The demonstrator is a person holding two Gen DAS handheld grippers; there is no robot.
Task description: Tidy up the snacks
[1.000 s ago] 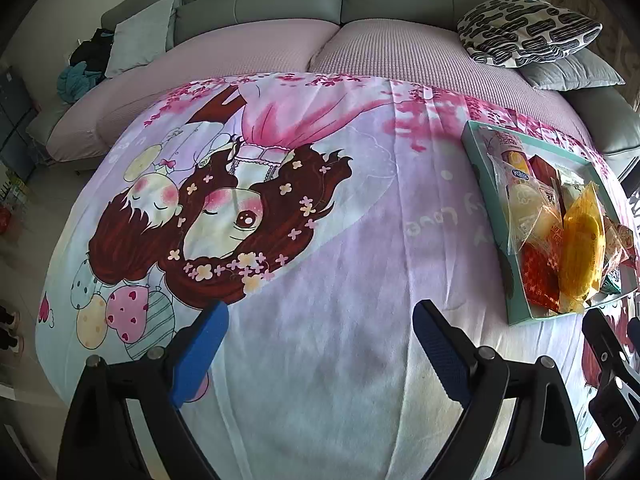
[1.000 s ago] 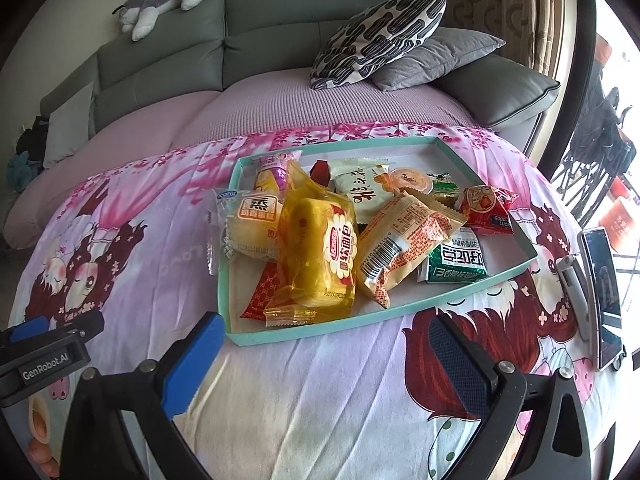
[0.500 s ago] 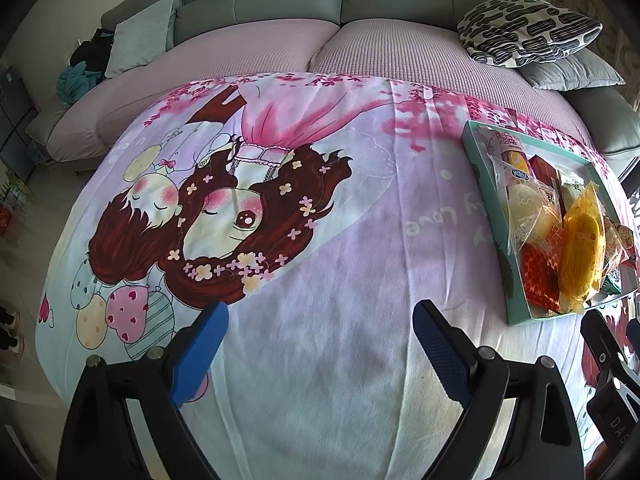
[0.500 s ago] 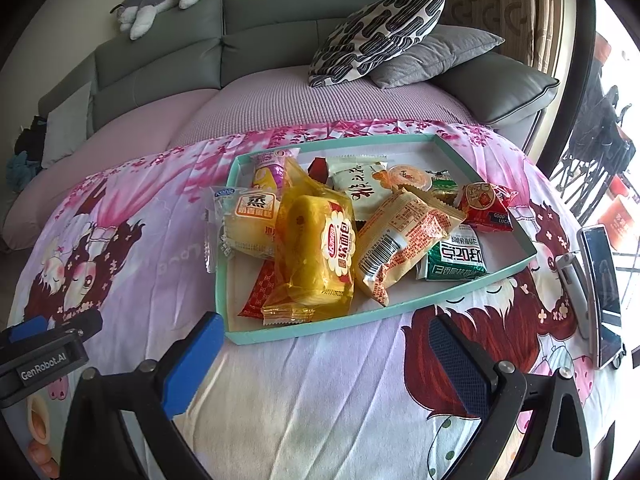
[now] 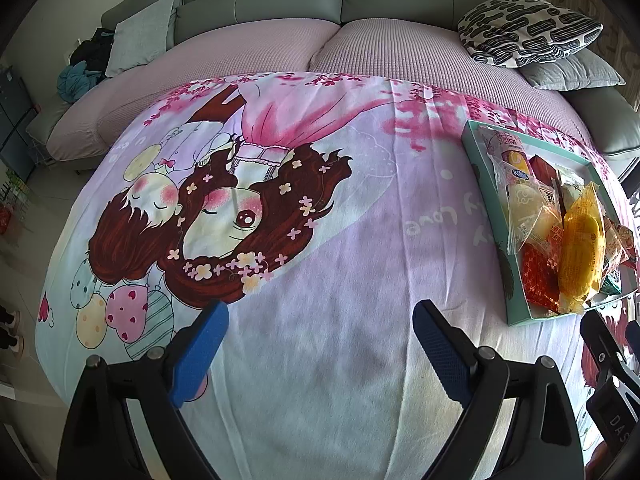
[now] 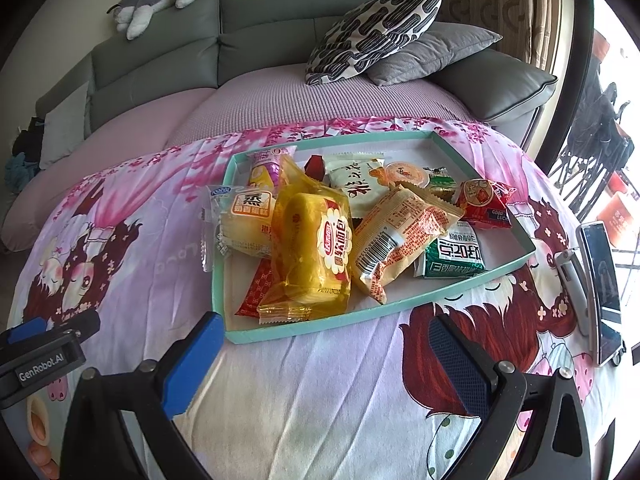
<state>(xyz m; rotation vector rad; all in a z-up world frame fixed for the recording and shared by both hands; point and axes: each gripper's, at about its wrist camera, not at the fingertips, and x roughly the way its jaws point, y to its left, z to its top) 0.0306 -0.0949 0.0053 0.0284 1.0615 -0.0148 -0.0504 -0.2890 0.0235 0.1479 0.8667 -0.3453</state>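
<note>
Indoors, cartoon-print blanket (image 5: 360, 280) before grey sofa (image 5: 344, 0); both hand-held grippers (image 5: 320, 344) (image 6: 324, 356) wide open, empty.

Both wrist cameras looked steeply down across the blanket (image 5: 320, 320) toward the sofa (image 6: 160, 60), sharing the snack tray (image 5: 486, 184), nearer in the right view.

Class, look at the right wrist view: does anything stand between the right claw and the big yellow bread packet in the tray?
Only the teal tray's low near rim. The right claw hangs open over bare blanket just short of it, with the yellow bread packet directly beyond.
</note>
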